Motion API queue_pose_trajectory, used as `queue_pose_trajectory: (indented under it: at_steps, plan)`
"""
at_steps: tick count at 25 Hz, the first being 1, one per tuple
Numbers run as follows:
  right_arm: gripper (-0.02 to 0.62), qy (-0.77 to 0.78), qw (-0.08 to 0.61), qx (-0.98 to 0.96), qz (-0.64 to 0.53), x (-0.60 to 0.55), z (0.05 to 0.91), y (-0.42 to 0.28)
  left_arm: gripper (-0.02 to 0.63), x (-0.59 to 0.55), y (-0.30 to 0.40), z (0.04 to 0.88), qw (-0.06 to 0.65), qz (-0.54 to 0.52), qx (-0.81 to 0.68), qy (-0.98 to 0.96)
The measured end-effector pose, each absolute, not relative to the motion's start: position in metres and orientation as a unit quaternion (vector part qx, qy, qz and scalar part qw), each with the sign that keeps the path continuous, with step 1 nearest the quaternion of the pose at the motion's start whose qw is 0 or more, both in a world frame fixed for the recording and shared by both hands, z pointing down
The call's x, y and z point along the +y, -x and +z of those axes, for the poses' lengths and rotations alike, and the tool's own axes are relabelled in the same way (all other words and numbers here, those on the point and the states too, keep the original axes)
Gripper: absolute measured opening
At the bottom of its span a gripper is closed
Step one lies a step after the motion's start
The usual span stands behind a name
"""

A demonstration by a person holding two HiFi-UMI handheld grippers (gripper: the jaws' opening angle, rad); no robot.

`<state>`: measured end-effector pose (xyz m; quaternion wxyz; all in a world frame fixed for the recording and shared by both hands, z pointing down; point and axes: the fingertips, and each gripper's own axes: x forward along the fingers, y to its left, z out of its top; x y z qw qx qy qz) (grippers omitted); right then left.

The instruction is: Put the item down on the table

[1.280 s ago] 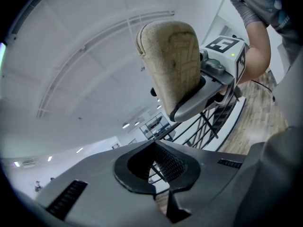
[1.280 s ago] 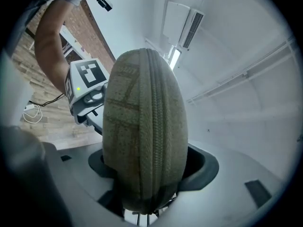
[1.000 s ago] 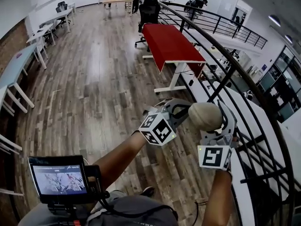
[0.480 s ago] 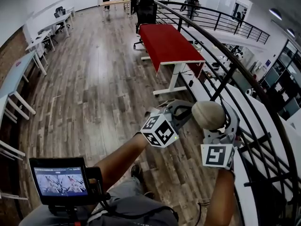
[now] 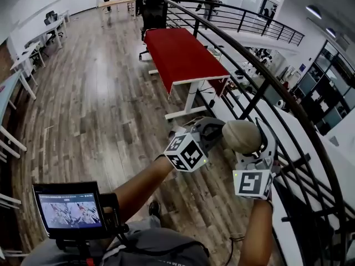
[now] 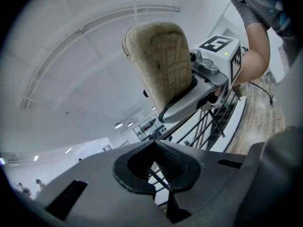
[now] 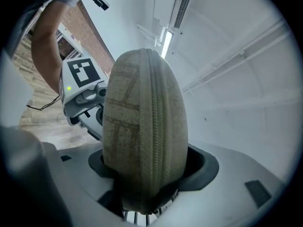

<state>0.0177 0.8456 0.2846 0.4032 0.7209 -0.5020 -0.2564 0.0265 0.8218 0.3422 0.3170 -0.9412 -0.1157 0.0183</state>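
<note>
A beige zipped fabric pouch (image 5: 241,136) is held up in front of me, well above the wooden floor, with my right gripper (image 5: 248,144) shut on it. In the right gripper view the pouch (image 7: 142,126) stands upright between the jaws of the right gripper (image 7: 144,193), zip facing the camera. My left gripper (image 5: 213,131) sits just left of the pouch, shut and empty. In the left gripper view its jaws (image 6: 156,167) meet with nothing between them, and the pouch (image 6: 161,65) shows above. A red-topped table (image 5: 183,54) stands ahead, beyond both grippers.
A black curved railing (image 5: 249,60) runs along the right side, with a drop beyond it. A small monitor (image 5: 69,209) is mounted at my lower left. Pale desks (image 5: 16,71) line the left wall. A black chair (image 5: 152,10) and several people stand at the far end.
The view has swung and moved forward, so the red table sits nearer and more to the left. Both grippers keep the same pose, the pouch still held.
</note>
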Motion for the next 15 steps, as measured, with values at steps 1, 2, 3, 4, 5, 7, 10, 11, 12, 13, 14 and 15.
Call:
queue_pose_trajectory:
  at_steps: [1,2,3,4,5,7,10,11,12,13,14,15]
  plan:
    - [0.291,-0.723,0.405,-0.498,-0.255,0.834,0.283,-0.026,-0.005,0.810,-0.035,0.340,0.318,0.021,-0.119,0.940]
    - [0.291,-0.725,0.406,-0.495,-0.255,0.822,0.280,-0.033,-0.005,0.798,-0.043,0.338,0.319,0.024,-0.121,0.940]
    - [0.291,-0.727,0.406,-0.492,-0.256,0.811,0.277,-0.041,-0.005,0.786,-0.051,0.335,0.319,0.027,-0.123,0.939]
    - [0.291,-0.728,0.406,-0.489,-0.258,0.800,0.274,-0.048,-0.005,0.774,-0.058,0.331,0.318,0.030,-0.125,0.939]
    - [0.291,-0.729,0.406,-0.486,-0.260,0.789,0.271,-0.055,-0.005,0.764,-0.065,0.327,0.318,0.034,-0.127,0.939]
    - [0.291,-0.732,0.407,-0.480,-0.260,0.770,0.266,-0.069,-0.005,0.742,-0.077,0.321,0.319,0.041,-0.130,0.938]
    - [0.291,-0.733,0.416,-0.477,-0.251,0.741,0.268,-0.082,-0.005,0.711,-0.092,0.321,0.312,0.043,-0.133,0.940]
    - [0.291,-0.730,0.419,-0.479,-0.249,0.732,0.271,-0.084,-0.005,0.701,-0.095,0.322,0.307,0.043,-0.133,0.941]
    - [0.291,-0.728,0.421,-0.481,-0.248,0.722,0.273,-0.087,-0.005,0.693,-0.098,0.324,0.304,0.043,-0.133,0.942]
    - [0.291,-0.726,0.420,-0.484,-0.249,0.713,0.274,-0.090,-0.005,0.685,-0.100,0.326,0.303,0.043,-0.132,0.943]
    - [0.291,-0.725,0.418,-0.486,-0.251,0.704,0.275,-0.093,-0.005,0.677,-0.104,0.327,0.304,0.043,-0.130,0.943]
    - [0.291,-0.725,0.416,-0.487,-0.252,0.696,0.275,-0.098,-0.005,0.669,-0.108,0.329,0.305,0.043,-0.128,0.943]
